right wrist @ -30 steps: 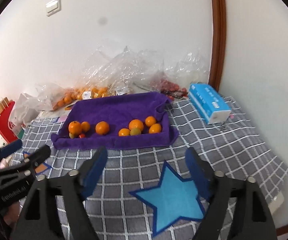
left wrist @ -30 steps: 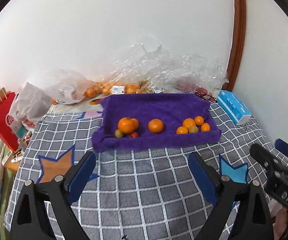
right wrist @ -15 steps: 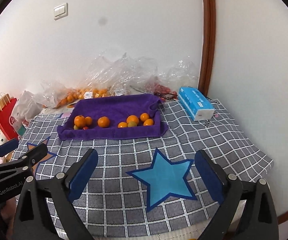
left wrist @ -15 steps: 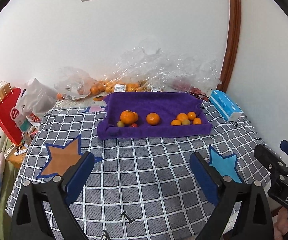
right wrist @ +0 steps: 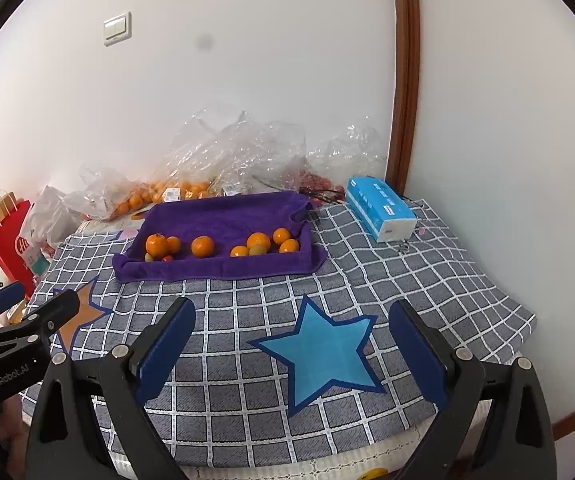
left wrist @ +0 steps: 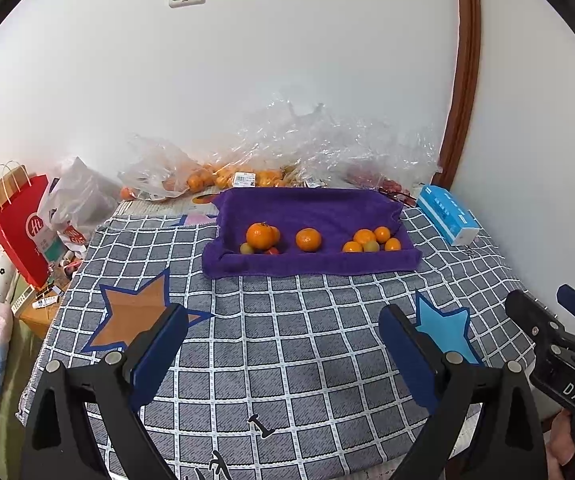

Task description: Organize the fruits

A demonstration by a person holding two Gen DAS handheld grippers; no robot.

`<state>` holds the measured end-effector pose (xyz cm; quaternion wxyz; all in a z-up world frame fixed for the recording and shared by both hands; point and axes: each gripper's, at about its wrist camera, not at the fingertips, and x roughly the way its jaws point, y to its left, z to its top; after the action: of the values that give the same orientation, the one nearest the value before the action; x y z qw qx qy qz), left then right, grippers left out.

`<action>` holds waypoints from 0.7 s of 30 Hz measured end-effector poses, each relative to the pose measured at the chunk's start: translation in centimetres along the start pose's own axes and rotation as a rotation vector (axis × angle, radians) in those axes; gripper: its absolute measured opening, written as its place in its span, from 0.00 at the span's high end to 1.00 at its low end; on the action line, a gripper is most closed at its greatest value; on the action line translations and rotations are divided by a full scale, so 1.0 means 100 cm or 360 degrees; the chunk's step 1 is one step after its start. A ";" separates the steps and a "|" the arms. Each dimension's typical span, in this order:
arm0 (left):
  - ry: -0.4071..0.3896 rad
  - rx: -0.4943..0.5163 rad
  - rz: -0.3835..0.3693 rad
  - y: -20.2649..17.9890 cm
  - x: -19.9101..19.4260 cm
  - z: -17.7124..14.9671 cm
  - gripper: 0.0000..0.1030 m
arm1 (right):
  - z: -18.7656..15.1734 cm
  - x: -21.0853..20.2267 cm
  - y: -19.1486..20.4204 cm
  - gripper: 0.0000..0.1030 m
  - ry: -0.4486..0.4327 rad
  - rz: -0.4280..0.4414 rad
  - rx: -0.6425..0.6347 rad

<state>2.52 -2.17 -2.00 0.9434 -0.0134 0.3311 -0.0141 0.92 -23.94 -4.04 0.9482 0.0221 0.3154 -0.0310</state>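
A purple towel [left wrist: 311,208] [right wrist: 223,216] lies at the far side of the checked table cloth. On it sit a large orange [left wrist: 259,235] [right wrist: 156,245] with small green and red fruits beside it, a single orange [left wrist: 308,239] [right wrist: 202,246], and a cluster of small oranges with one green fruit [left wrist: 371,240] [right wrist: 261,243]. My left gripper [left wrist: 283,344] is open and empty, well in front of the towel. My right gripper [right wrist: 291,340] is open and empty over the blue star [right wrist: 323,352].
Clear plastic bags with more oranges [left wrist: 223,176] [right wrist: 167,192] lie against the wall behind the towel. A blue tissue box [left wrist: 447,216] [right wrist: 381,212] sits at the right. A red paper bag [left wrist: 23,228] stands off the table's left edge.
Both grippers have pulled back and up from the towel, so the fruits look smaller and farther away. The fruits have not moved.
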 end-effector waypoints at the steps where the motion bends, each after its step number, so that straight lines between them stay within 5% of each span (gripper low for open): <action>1: -0.0004 -0.0002 -0.0002 0.001 -0.001 0.000 0.06 | 0.000 0.000 0.000 0.06 -0.0001 0.0000 0.0002; 21: -0.0013 -0.0007 0.0004 0.005 -0.006 -0.001 0.06 | -0.001 -0.007 0.005 0.06 -0.0018 0.0009 -0.0009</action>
<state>1.98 -1.65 -1.74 0.9447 -0.0152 0.3274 -0.0121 0.32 -23.39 -3.64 0.9501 0.0201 0.3100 -0.0277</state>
